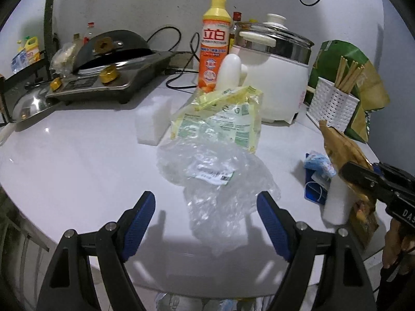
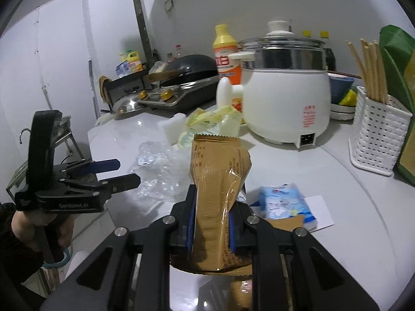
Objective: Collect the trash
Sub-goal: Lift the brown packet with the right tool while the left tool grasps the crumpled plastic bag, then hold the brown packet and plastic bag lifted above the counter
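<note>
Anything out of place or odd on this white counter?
Yes: a crumpled clear plastic bag and a creased yellow wrapper lie loose mid-counter, a blue-white packet nearby. The right gripper clamps a brown wrapper.

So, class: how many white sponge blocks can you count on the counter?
2. One white sponge block lies left of the yellow wrapper; another stands by the right hand-held gripper, behind its brown packet. Others may be hidden.

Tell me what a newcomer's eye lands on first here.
The brown wrapper stands clamped upright in the right gripper, filling the middle of its view. Ahead of the open left gripper, crumpled clear plastic lies on the white counter, an orange detergent bottle standing behind.
</note>
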Action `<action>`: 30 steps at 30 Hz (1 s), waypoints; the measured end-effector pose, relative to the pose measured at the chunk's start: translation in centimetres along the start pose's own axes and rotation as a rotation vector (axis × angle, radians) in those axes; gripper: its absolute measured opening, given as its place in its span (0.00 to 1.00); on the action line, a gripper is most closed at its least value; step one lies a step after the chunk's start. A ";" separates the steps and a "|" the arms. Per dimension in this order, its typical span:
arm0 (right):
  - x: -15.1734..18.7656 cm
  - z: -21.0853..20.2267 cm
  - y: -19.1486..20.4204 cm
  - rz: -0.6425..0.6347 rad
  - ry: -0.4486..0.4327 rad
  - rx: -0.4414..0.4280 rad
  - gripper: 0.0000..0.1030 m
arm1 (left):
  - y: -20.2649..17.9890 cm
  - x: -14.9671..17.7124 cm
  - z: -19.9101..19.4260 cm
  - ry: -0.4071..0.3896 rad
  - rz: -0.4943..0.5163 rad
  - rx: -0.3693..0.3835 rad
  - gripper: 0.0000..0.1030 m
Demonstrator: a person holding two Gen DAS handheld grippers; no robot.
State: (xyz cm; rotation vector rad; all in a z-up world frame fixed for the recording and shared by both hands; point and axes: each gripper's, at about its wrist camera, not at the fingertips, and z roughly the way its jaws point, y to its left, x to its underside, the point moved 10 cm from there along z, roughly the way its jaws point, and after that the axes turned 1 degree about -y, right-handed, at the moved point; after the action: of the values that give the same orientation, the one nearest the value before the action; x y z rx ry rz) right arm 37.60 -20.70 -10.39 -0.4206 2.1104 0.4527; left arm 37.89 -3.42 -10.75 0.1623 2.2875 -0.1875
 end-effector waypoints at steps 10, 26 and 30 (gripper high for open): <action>0.3 -0.2 -0.6 0.015 -0.004 0.018 0.18 | -2.1 0.8 1.5 0.063 0.047 0.019 0.21; -0.2 -1.4 1.9 -0.026 -0.018 0.009 0.18 | -2.3 -0.1 -3.3 -0.025 0.052 0.030 0.13; -0.3 -2.0 2.9 -0.036 -0.026 0.002 0.18 | -2.3 0.1 -4.7 -0.040 0.047 0.044 0.13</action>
State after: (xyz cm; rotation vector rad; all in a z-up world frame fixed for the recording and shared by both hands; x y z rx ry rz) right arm 34.99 -19.06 -8.58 -0.4486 2.0746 0.4326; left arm 33.96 -4.78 -7.57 0.2332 2.2390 -0.2147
